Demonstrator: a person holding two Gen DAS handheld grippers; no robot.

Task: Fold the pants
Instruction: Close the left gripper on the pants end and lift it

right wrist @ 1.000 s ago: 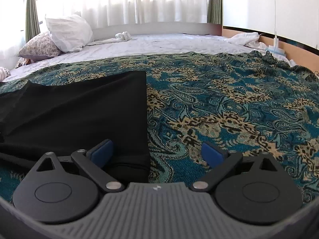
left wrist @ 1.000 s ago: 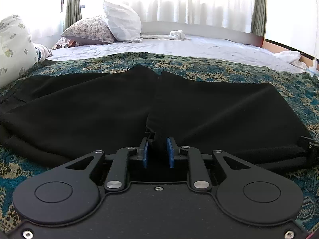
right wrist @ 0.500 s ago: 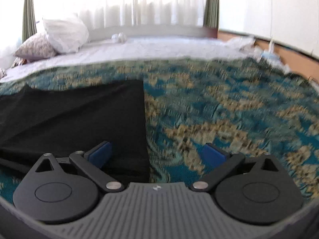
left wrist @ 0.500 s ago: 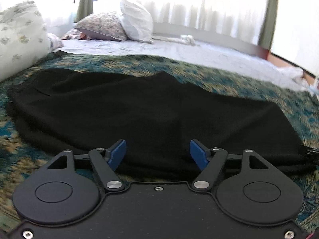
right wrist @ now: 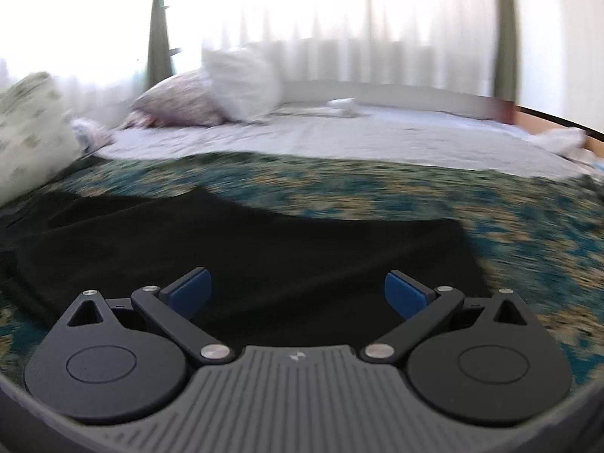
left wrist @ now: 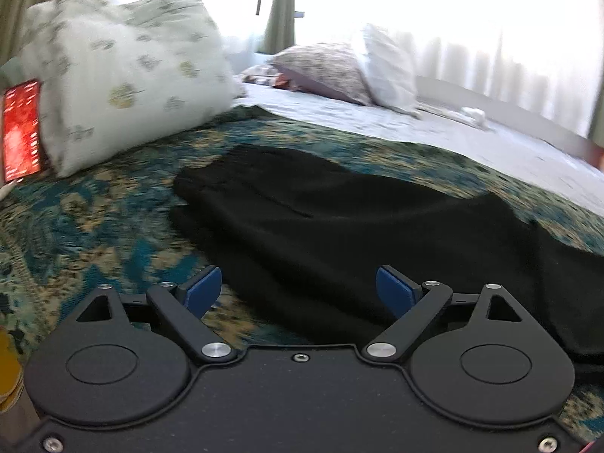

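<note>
The black fabric pants point(left wrist: 339, 226) are lying spread across a teal and gold patterned bedspread point(left wrist: 94, 226), filling the middle and right of the left wrist view and running off its right edge. In the right wrist view the same pants point(right wrist: 264, 249) are covering the centre and left, with a straight edge ending at the right of centre, where the bedspread point(right wrist: 528, 234) is showing again.

The left gripper point(left wrist: 298, 288) is hovering at the bottom centre of its frame, its jaws opening, the blue pads point(left wrist: 202, 290) standing wide apart. Nothing is being pinched: the near edge of the pants is lying below and between the fingers, and the left pad is sitting over the bedspread.

The right gripper point(right wrist: 298, 294) is sitting at the bottom centre of its frame with its blue pads point(right wrist: 188, 292) also spread wide, gripping nothing, the pants lying below them.

A white pillow with a pale leaf print point(left wrist: 124, 75) is leaning at the upper left of the left wrist view, with a red rectangular object point(left wrist: 20, 128) beside it at the left edge. Further back, a floral pillow point(left wrist: 321, 68) and a plain white pillow point(left wrist: 389, 64) are resting on a white sheet point(left wrist: 453, 136), in front of bright sheer curtains point(left wrist: 472, 19). Both views are blurring slightly.
</note>
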